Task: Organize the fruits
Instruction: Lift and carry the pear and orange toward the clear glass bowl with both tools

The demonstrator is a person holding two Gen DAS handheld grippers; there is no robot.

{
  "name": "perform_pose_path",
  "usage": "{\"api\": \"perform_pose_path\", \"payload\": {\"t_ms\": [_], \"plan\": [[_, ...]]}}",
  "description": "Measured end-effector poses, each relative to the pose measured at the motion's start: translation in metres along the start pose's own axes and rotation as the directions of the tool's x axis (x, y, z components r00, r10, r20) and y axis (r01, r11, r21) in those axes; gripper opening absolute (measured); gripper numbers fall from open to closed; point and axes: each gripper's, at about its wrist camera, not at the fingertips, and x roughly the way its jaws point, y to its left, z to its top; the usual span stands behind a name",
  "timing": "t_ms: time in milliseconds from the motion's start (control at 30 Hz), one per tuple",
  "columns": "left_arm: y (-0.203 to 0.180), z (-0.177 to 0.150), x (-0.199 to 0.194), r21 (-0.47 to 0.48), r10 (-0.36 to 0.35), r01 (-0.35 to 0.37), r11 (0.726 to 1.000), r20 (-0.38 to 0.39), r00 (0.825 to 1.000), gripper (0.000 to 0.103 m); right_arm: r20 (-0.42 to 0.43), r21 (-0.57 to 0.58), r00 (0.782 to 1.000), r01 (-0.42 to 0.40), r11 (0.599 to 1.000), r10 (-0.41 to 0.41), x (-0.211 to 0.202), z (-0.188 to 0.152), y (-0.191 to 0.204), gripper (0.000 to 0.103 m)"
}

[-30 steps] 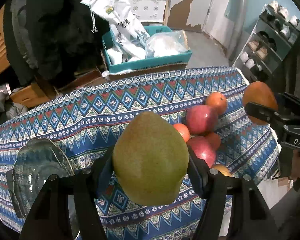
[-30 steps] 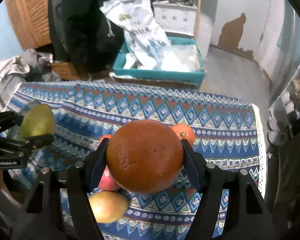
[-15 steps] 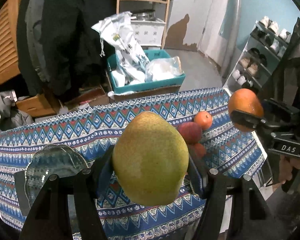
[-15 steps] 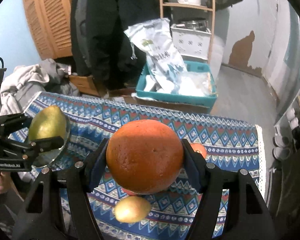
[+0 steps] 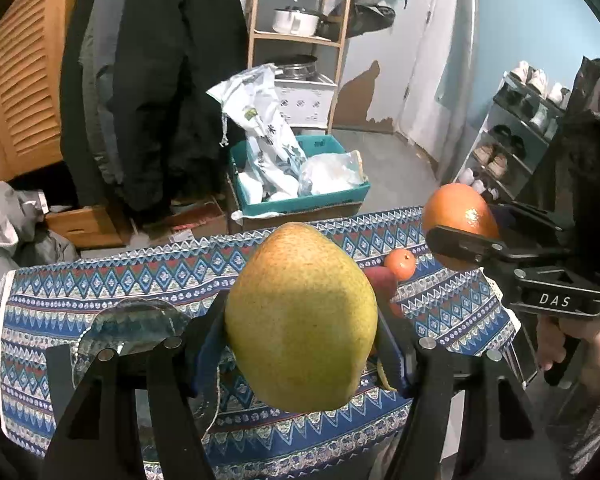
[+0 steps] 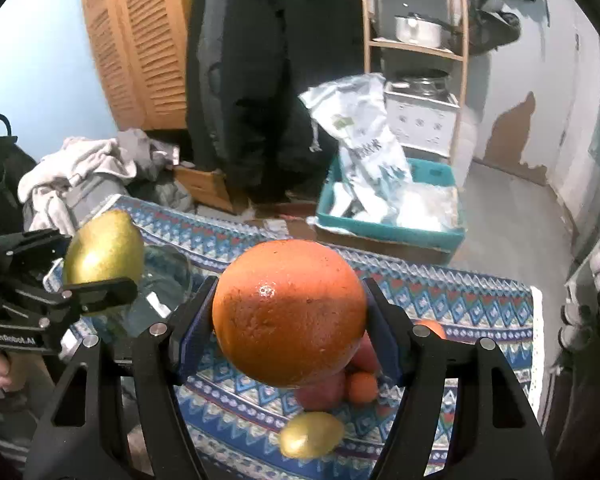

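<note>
Yellow-green pear (image 5: 300,316), item one: clamped between the jaws of my left gripper (image 5: 300,340), long axis running up and away from the camera, stem end far, held above the patterned cloth (image 5: 100,280). Item two: large orange (image 6: 288,312), clamped in my right gripper (image 6: 288,328), also aloft. Glass bowl (image 5: 128,324) sits below and left of the pear, so I judge my left hand nearer it. Loose fruit (image 6: 312,434) lies on the cloth under the orange.
</note>
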Motion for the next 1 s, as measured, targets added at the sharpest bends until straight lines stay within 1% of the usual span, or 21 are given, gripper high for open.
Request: {"api": "perform_pose_path", "payload": {"t_ms": [267,367,633,1000], "plan": [[0.021,-0.006,-0.014,-0.03,0.033,-0.032,0.999,0.027,0.999,0.068,-0.001,-0.034,0.999,-0.051,0.998,0.051,0.012,0.014,0.03,0.07],[0.035,-0.009,-0.016,-0.055,0.035,-0.034,0.998,0.023,0.999,0.068,-0.009,-0.048,0.998,-0.066,0.997,0.066,0.018,0.018,0.041,0.07],[0.067,-0.022,-0.022,-0.108,0.071,-0.069,0.992,0.015,0.997,0.068,-0.042,-0.066,0.992,-0.118,0.991,0.116,0.044,0.029,0.07,0.07],[0.119,-0.044,-0.023,-0.199,0.128,-0.13,0.971,-0.02,0.992,0.068,-0.111,-0.085,0.979,-0.18,0.98,0.17,0.089,0.036,0.108,0.07]]}}
